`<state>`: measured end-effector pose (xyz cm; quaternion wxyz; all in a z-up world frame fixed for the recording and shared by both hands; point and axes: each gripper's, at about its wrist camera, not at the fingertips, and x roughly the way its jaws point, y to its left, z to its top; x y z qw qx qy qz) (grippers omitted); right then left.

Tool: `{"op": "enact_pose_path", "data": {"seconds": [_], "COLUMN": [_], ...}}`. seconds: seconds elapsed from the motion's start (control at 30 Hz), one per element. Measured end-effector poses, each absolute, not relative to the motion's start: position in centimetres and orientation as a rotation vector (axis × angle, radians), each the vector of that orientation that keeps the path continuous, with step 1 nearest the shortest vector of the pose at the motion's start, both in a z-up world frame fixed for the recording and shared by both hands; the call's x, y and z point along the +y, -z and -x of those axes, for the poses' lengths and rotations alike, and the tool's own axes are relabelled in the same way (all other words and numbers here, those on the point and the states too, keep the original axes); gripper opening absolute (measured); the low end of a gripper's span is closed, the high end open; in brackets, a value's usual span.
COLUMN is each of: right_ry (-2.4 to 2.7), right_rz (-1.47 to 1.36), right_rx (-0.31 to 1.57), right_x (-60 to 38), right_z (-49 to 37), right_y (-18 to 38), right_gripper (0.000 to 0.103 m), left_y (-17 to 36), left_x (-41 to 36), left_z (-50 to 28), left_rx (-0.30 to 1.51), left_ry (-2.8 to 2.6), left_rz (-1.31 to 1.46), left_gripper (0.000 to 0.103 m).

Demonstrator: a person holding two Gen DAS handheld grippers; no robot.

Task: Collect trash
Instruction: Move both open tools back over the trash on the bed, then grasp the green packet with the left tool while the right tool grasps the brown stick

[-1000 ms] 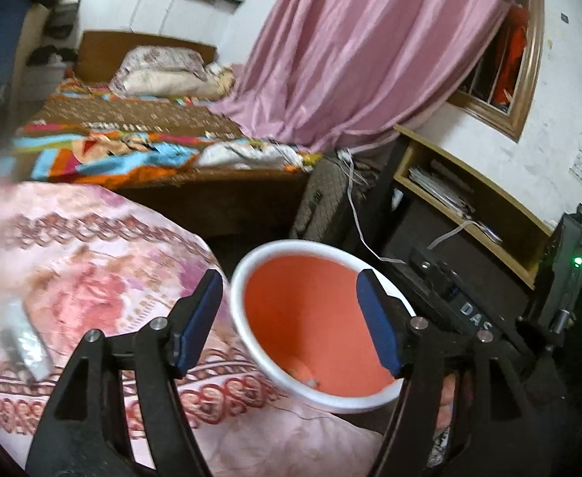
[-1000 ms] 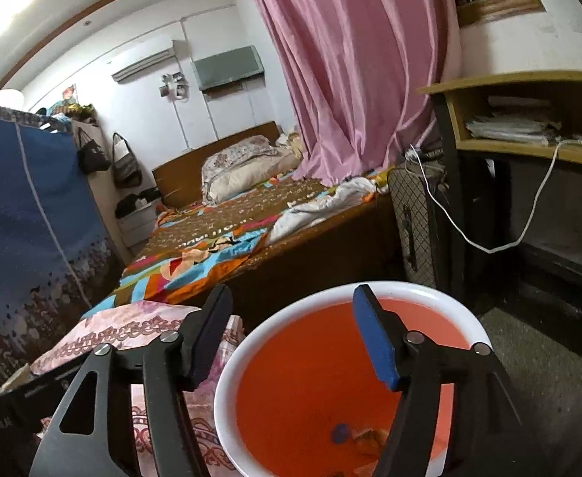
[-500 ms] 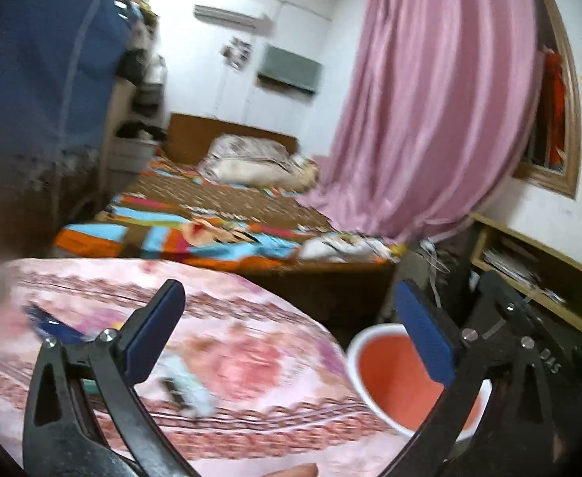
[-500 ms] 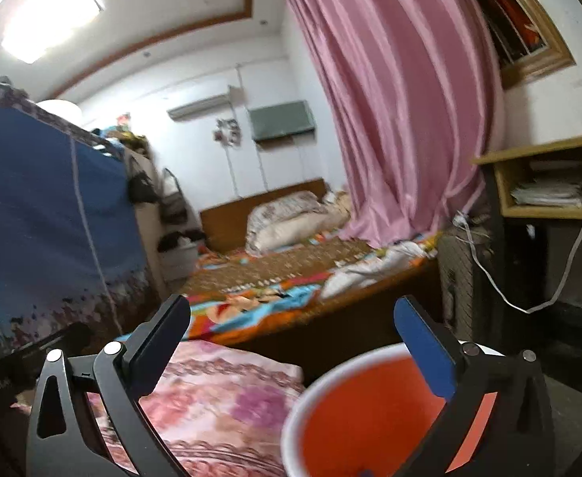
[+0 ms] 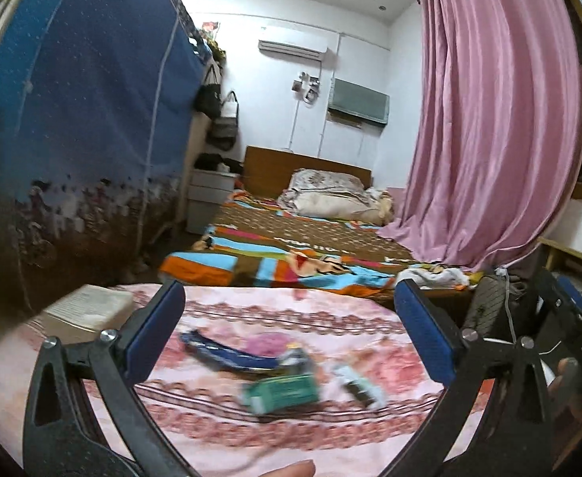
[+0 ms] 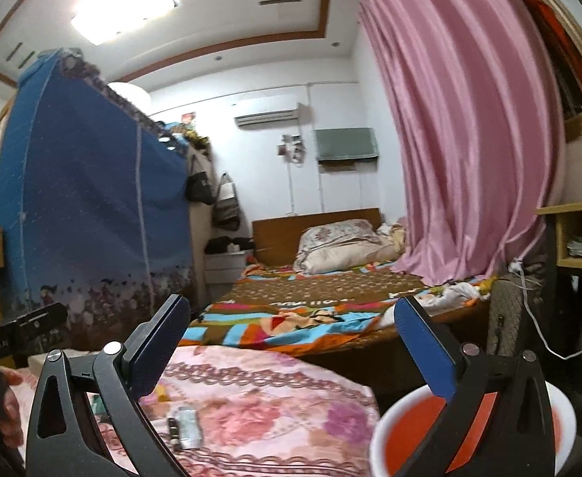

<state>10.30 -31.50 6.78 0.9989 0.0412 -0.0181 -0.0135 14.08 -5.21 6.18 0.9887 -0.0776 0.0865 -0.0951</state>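
Trash lies on the pink floral tablecloth: a blue wrapper, a green packet and a small silver wrapper. My left gripper is open and empty, above and in front of these pieces. My right gripper is open and empty, held between the table and the orange bin with a white rim at the lower right. The silver wrapper also shows in the right wrist view.
A thick book lies at the table's far left. A bed with a colourful blanket stands behind the table. A blue fabric wardrobe is at left, a pink curtain and wooden shelves at right.
Both grippers have opened wider and lifted away from the bin. The left gripper has swung left from over the bin to over the trash on the table.
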Motion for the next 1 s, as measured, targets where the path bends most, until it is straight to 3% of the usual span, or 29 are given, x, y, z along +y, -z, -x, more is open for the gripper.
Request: {"op": "enact_pose_path", "data": {"seconds": [0.27,0.43,0.63,0.8,1.0], "right_ry": [-0.073,-0.09,-0.137,-0.167,-0.21], "right_rz": [-0.006,0.03,0.043,0.029,0.031], "right_rx": [0.085,0.186,0.362,0.481,0.587], "right_x": [-27.3,-25.5,-24.6,-24.4,-24.0], "right_z": [-12.7,-14.3,-17.2,-18.7,-19.8], "right_y": [-5.8,-4.7,-3.2,-2.2,-1.1], "right_gripper": [0.103,0.101,0.072,0.053,0.043], "left_y": [-5.0,-3.9,-2.3,-1.0,0.1], "left_x": [-2.5,-1.1,-0.8,-1.7,-3.0], "left_z": [-13.8,-15.0,-17.7,-19.1,-20.2], "left_rx": [0.191,0.304,0.48,0.594,0.699], "left_ry": [0.177,0.217,0.297,0.352,0.405], "left_rz": [0.092,0.149,0.219,0.214,0.174], "left_gripper": [0.092,0.092,0.083,0.061,0.052]}}
